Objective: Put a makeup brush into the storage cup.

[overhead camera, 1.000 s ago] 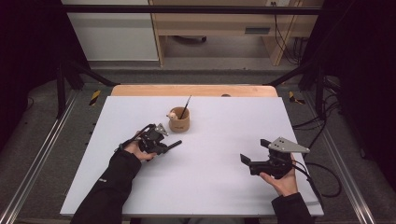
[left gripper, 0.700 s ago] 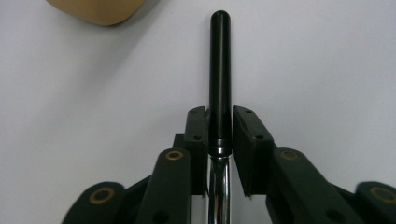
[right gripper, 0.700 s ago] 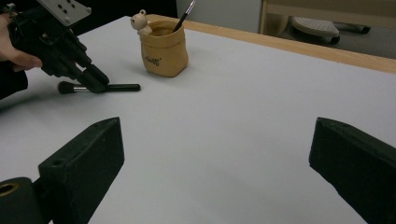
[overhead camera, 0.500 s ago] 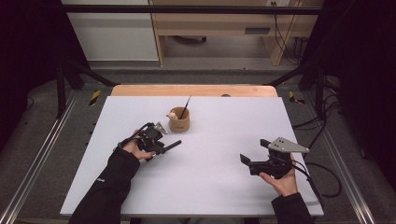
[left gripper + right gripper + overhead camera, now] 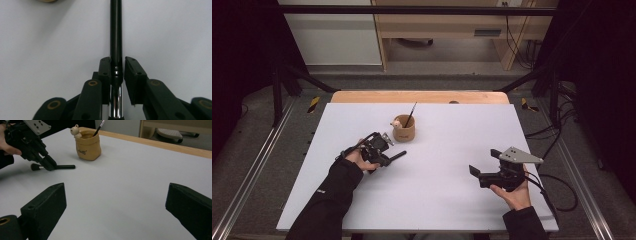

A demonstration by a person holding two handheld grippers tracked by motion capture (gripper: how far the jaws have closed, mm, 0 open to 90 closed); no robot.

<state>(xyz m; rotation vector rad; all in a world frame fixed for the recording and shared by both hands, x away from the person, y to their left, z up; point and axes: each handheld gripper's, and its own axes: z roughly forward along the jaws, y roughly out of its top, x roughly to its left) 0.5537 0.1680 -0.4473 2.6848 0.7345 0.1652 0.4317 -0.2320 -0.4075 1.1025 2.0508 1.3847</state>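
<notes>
A black-handled brush (image 5: 399, 155) with a silver ferrule lies flat on the white table (image 5: 447, 130). My left gripper (image 5: 387, 154) sits low over it, left of centre. In the left gripper view the jaws have just been closing with the brush (image 5: 116, 30) between them, and the left gripper (image 5: 117, 65) now stands shut on the handle just above the ferrule. From the right gripper view, the brush (image 5: 65, 166) sticks out of the left gripper (image 5: 50, 165). My right gripper (image 5: 484, 161) rests at the front right, open and empty.
A small tan cup (image 5: 404, 131) stands just beyond the left gripper, with a little bear figure (image 5: 75, 131) on its rim and a thin brush (image 5: 411, 112) leaning in it. A wooden strip (image 5: 422, 96) runs along the table's far edge.
</notes>
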